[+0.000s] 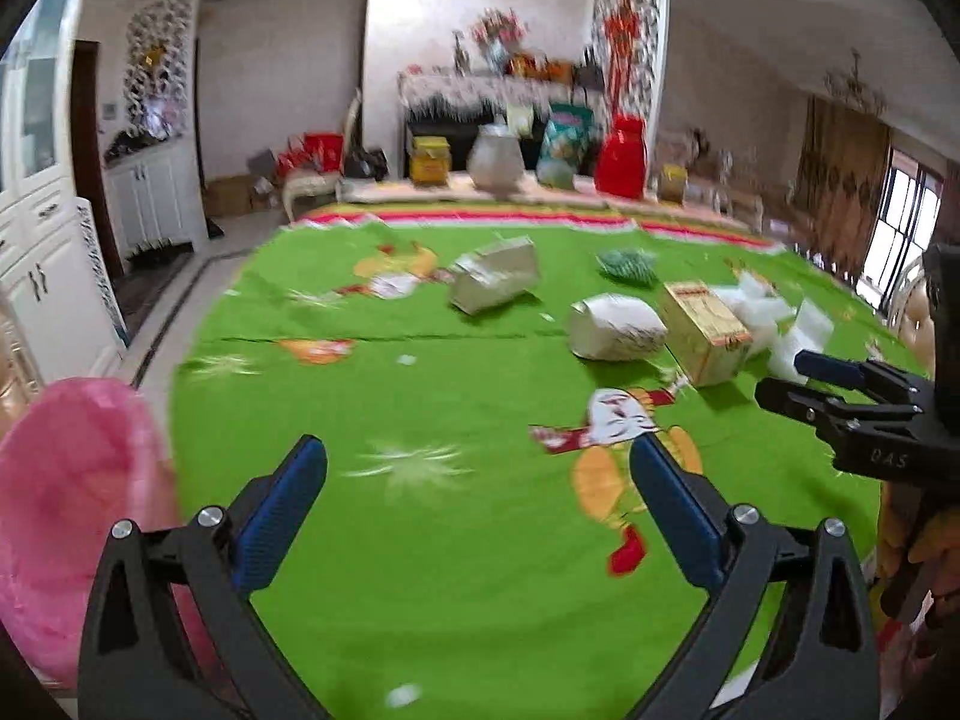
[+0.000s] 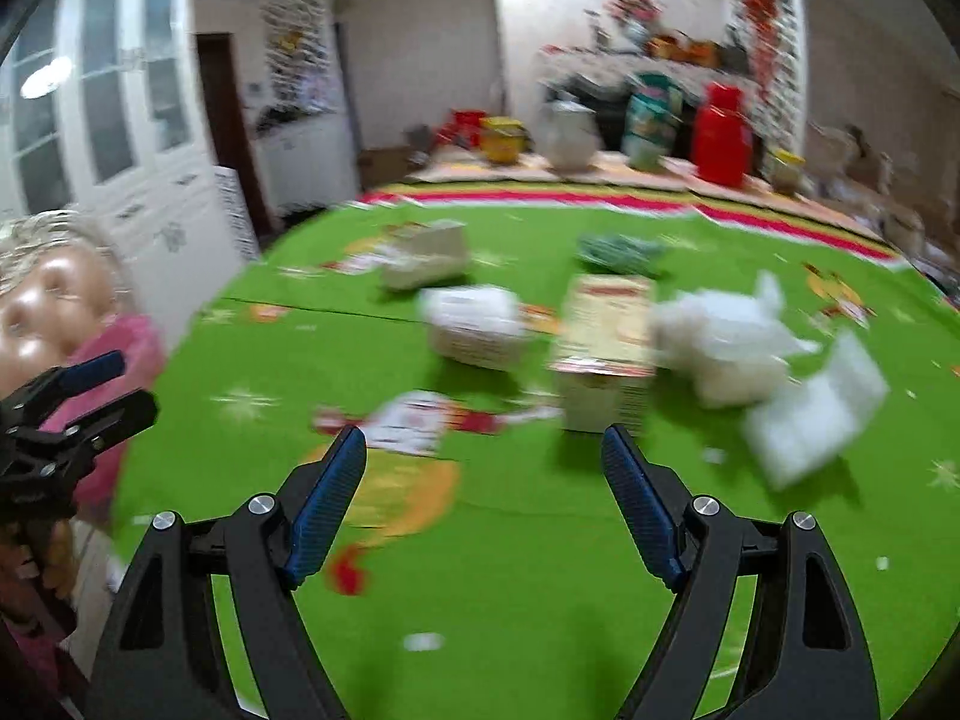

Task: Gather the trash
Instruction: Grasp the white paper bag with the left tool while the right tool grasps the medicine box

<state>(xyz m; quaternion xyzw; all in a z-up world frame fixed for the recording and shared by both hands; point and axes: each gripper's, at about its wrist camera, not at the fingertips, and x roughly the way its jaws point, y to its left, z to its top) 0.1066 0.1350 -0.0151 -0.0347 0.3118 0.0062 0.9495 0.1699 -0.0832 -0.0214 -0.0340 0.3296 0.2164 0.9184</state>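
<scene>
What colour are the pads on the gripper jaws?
Blue pads on black arms, sharpest in the left wrist view.

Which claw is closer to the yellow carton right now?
Right. The right claw hangs open just short of the yellow carton; the left claw, also open, sits farther back and to its left.

A matt green cloth [image 1: 480,600] covers the counter, bearing a cardboard box [image 1: 705,330] and crumpled white paper [image 1: 615,327].

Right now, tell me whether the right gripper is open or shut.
Open. In its own wrist view the right gripper has its blue pads spread wide, with only green tablecloth between them, holding nothing.
</scene>
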